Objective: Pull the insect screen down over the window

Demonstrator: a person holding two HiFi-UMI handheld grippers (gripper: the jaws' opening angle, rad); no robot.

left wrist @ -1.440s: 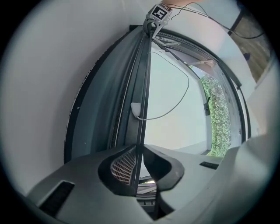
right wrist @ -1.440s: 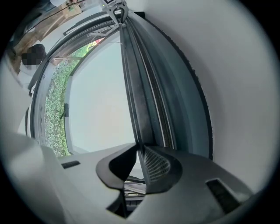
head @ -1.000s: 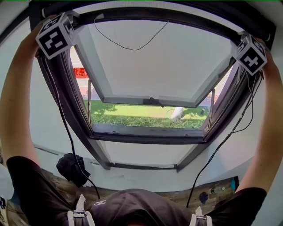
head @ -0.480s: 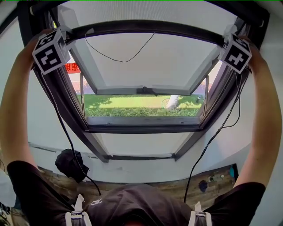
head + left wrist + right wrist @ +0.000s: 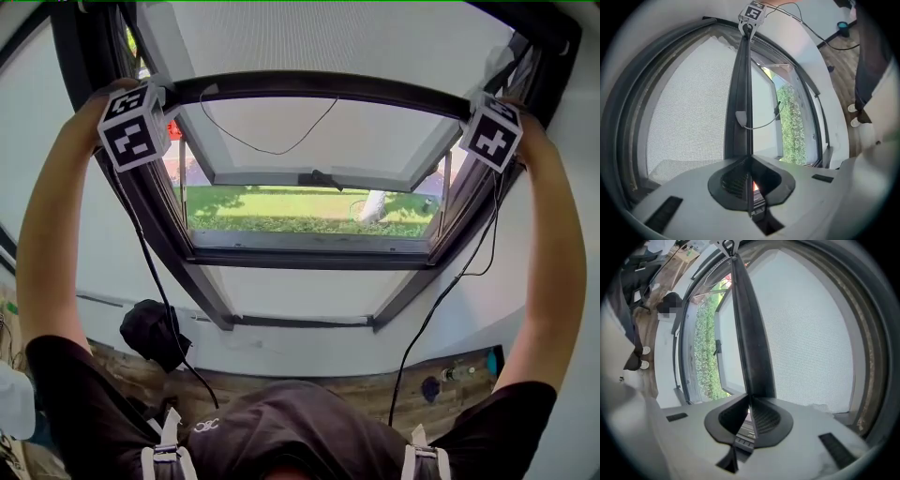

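The insect screen's dark pull bar (image 5: 319,86) runs across the upper part of the roof window frame (image 5: 309,261), with grey mesh (image 5: 319,37) stretched above it. My left gripper (image 5: 171,101) is shut on the bar's left end, my right gripper (image 5: 472,111) on its right end. In the left gripper view the bar (image 5: 742,93) runs straight out from the shut left gripper (image 5: 749,161), mesh (image 5: 689,112) to its left. In the right gripper view the bar (image 5: 749,333) leaves the shut right gripper (image 5: 749,404), mesh (image 5: 806,333) to its right.
Below the bar the glass sash (image 5: 309,178) stands tilted open over grass. A thin cord (image 5: 267,145) hangs from the bar. Black cables drop from both grippers. A black bag (image 5: 150,333) and small items (image 5: 450,375) lie on the wooden floor below the window.
The pull bar has come down from the frame's top edge with both grippers on it. More mesh shows above it now.
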